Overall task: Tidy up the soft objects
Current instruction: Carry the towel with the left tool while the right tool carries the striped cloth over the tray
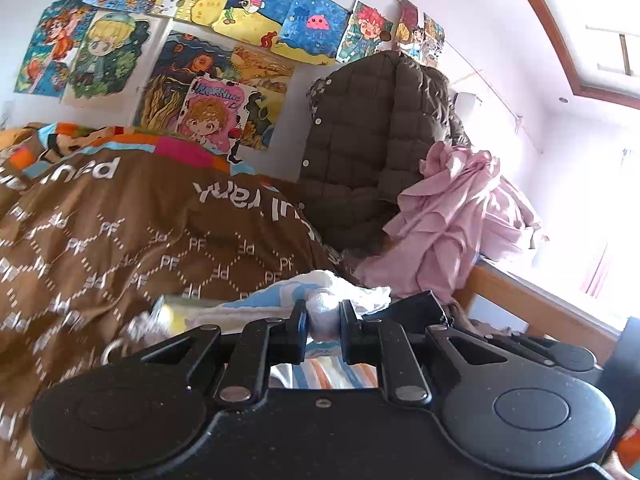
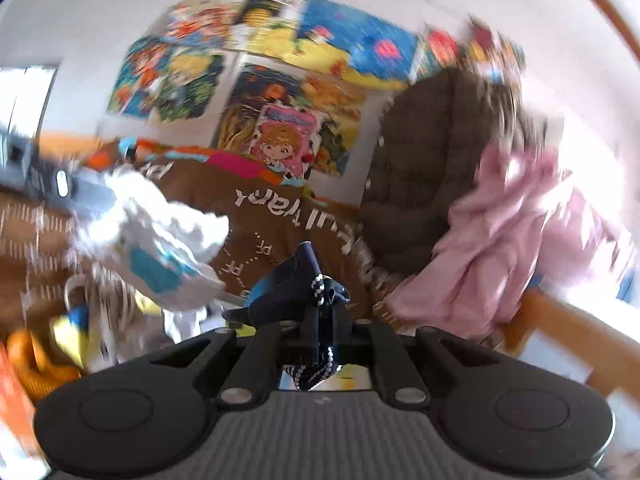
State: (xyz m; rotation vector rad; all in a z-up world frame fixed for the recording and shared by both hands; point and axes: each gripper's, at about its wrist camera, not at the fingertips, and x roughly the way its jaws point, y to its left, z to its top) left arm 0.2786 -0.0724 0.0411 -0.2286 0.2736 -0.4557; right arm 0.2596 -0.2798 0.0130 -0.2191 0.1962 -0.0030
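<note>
Left gripper (image 1: 323,314): fingers clamped on a white and blue cloth (image 1: 340,286), held above the brown quilt (image 1: 132,220).
Right gripper (image 2: 322,320): fingers clamped on a dark dotted fabric (image 2: 310,276).
Right wrist view only: white cloth (image 2: 160,236) seen hanging at left, blurred.
Far right: pink garment (image 1: 444,216) heaped beside a quilted jacket (image 1: 356,148).

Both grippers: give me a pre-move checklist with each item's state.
1. Left gripper shut on white and blue cloth: ok.
2. Right gripper shut on dark navy dotted fabric: ok.
3. White cloth lifted off the brown blanket: ok.
4. Navy fabric hanging free: cannot tell.
5. Drop spot for either piece: cannot tell.
6. Right wrist view sharp: not ok, blurred.
</note>
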